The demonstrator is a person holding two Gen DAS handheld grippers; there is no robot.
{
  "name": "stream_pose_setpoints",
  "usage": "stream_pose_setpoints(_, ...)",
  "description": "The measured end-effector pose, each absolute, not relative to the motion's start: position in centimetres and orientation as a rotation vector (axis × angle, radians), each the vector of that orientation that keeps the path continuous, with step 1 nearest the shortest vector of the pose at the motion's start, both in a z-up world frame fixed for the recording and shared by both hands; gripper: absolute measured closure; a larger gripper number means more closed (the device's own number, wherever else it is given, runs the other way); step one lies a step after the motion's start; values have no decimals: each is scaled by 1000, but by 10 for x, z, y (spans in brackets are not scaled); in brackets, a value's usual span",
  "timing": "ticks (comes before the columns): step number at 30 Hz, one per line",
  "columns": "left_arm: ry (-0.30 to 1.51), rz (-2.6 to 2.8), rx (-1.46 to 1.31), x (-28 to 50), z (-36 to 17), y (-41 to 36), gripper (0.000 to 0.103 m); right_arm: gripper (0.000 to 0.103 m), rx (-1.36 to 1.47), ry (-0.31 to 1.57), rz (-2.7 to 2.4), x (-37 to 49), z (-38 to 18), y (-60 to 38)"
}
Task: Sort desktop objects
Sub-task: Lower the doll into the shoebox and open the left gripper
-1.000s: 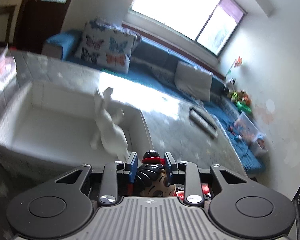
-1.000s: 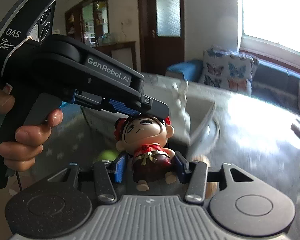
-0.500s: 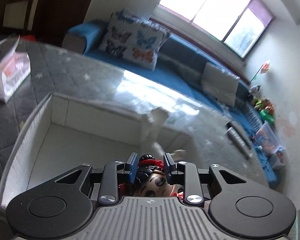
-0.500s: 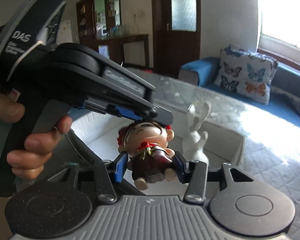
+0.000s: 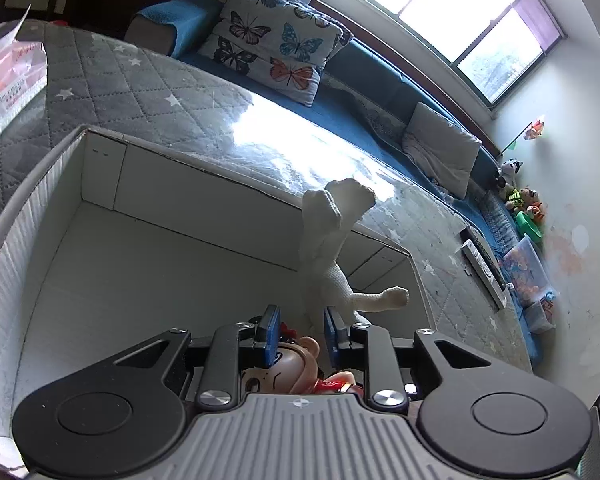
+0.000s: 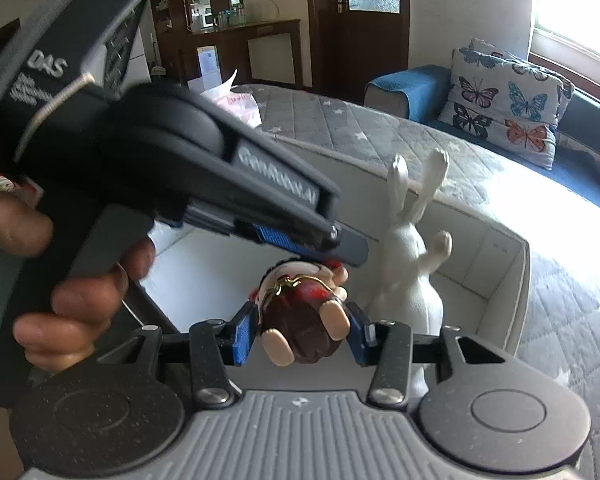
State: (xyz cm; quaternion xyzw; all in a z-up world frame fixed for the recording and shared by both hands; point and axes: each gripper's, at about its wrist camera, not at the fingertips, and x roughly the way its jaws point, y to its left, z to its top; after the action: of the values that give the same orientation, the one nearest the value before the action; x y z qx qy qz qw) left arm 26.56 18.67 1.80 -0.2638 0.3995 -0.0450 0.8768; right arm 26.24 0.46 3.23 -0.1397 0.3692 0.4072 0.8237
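A: Changed? Doll figurine tipped face-down, lowered over white storage box, at 7 o'clock of white rabbit figure.

B: Grip? Right gripper clamps body; left gripper pinches head. Release into box seems next.
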Motion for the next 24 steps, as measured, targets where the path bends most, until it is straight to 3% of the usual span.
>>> stream_pose_setpoints(24, 691, -47, -375, 185, 59, 158, 74, 41, -234, 633, 808, 208, 69, -49)
